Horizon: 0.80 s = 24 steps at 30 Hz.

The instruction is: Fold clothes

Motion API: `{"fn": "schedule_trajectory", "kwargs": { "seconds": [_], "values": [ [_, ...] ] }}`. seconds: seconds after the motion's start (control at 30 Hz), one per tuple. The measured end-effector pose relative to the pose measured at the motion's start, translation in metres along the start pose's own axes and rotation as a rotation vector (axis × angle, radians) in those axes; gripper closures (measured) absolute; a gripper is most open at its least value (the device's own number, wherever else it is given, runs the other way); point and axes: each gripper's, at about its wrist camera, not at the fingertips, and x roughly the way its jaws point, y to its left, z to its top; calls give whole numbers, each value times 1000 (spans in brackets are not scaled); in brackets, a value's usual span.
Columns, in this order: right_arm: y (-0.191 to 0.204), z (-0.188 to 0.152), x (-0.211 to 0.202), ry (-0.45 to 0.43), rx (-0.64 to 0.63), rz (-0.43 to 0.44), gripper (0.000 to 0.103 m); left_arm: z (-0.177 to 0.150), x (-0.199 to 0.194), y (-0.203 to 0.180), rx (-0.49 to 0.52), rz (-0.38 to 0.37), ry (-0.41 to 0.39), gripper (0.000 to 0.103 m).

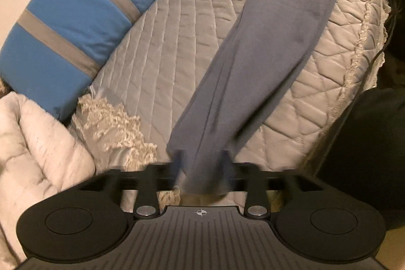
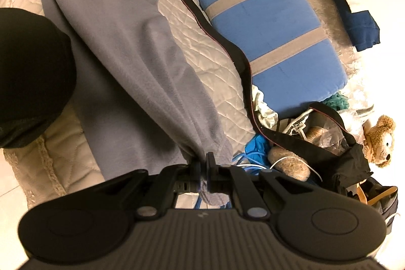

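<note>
My left gripper (image 1: 202,163), jaws apart, straddles a grey fleece garment (image 1: 273,47) stretched above the quilted bed (image 1: 164,47); my right gripper (image 2: 203,163) is clamped on its other end. Soft, light, limp: I judge hems the best hold.

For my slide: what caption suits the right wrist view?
Right gripper shut on grey garment over quilted bed.

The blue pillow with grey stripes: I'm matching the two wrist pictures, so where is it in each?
Left wrist: blue pillow at upper left, beside the quilt.
Right wrist: blue pillow at upper right, behind the black strap.
Shared landmark: the grey garment lying across the quilt.
</note>
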Motion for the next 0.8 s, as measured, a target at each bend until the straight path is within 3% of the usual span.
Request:
{"fn": "schedule_trajectory", "kwargs": {
  "seconds": [0.13,0.23,0.33,0.47,0.6,0.73,0.8],
  "values": [
    [-1,-1,1,-7,8,-7,99,25,-31,-2,-29,-69,-103,43],
    [-4,0,3,-17,16,-12,99,61,-46,-26,-19,-56,-203,40],
    [-12,4,5,-34,27,-20,99,107,-54,-74,-17,-86,-349,40],
    [-23,10,7,-55,28,-26,99,163,-45,-157,109,-92,-488,40],
    [-31,13,11,-68,30,-25,99,207,-8,-213,165,-86,-484,41],
    [-31,9,12,-75,29,-20,99,231,21,-237,234,-13,-451,42],
    [-27,5,12,-76,30,-11,99,236,25,-240,254,9,-448,55]
  ]
}}
